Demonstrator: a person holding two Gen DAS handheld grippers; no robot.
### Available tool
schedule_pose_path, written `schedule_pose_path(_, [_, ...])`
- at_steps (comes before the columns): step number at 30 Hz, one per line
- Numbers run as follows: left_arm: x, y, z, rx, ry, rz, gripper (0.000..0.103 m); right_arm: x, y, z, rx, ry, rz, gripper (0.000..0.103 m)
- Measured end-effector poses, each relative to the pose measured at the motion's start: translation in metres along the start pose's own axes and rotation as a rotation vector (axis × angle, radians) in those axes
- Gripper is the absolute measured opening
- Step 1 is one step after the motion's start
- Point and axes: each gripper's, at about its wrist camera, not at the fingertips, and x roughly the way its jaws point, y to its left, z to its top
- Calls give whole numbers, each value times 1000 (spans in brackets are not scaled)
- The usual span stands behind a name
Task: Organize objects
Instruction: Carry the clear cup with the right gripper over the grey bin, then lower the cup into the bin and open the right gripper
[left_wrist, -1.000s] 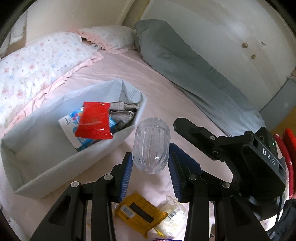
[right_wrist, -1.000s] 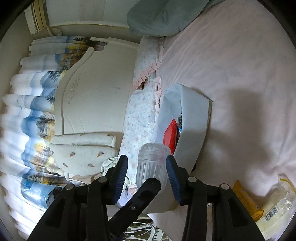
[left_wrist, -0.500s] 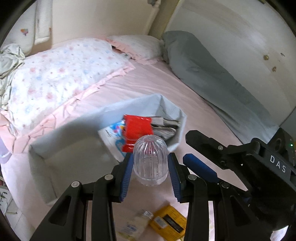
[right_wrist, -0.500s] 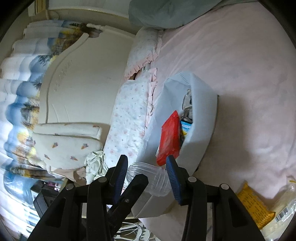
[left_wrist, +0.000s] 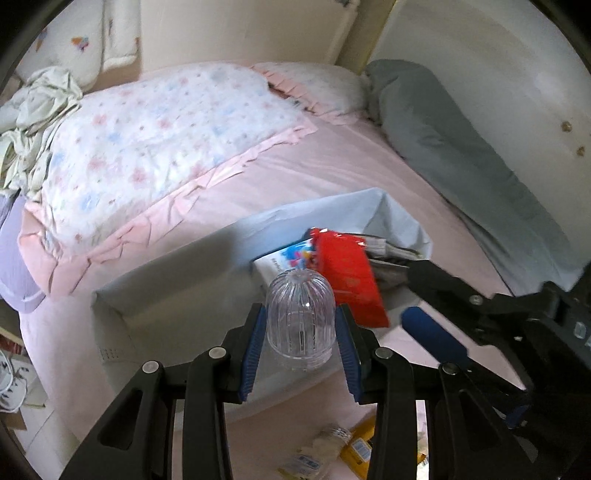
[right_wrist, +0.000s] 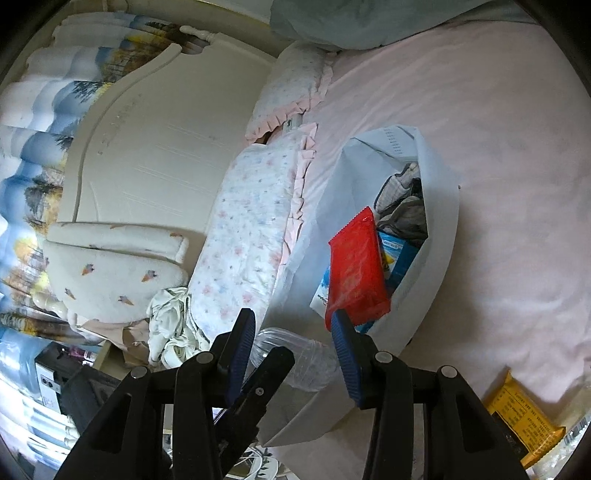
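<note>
One clear jar. One grey bin on one bed. In the bin: one red packet, one blue-and-white box, and some folded cloth, number unclear. Two floral pillows. One grey duvet. One yellow packet. Two tongs, left and right

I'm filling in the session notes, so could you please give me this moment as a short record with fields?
setting: pink bed sheet, floral pillow
left gripper: shut on clear ribbed jar
right gripper: nothing clamped between its pads
bin: pale fabric bin on the bed
bin contents: red packet, blue-and-white pack, grey cloth
loose on bed: yellow packet
</note>
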Motion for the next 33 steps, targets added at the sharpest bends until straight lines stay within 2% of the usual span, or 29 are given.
schedule_pose_path(5, [12, 5, -4, -19, 57, -11, 38, -2, -4, 0, 13, -8, -5, 43])
schedule_pose_path(11, [17, 7, -5, -33, 73, -33, 38, -11, -14, 6, 50, -32, 17, 43])
schedule_pose_path(21, [22, 20, -1, -87, 27, -40, 38, -11, -21, 9, 78, -25, 28, 43])
schedule_pose_path(29, [30, 33, 1, -160, -6, 2, 38, -12, -22, 10, 76, -24, 19, 43])
schedule_pose_path(33, [44, 37, -2, -179, 70, 18, 40, -12, -24, 10, 74, -15, 14, 43])
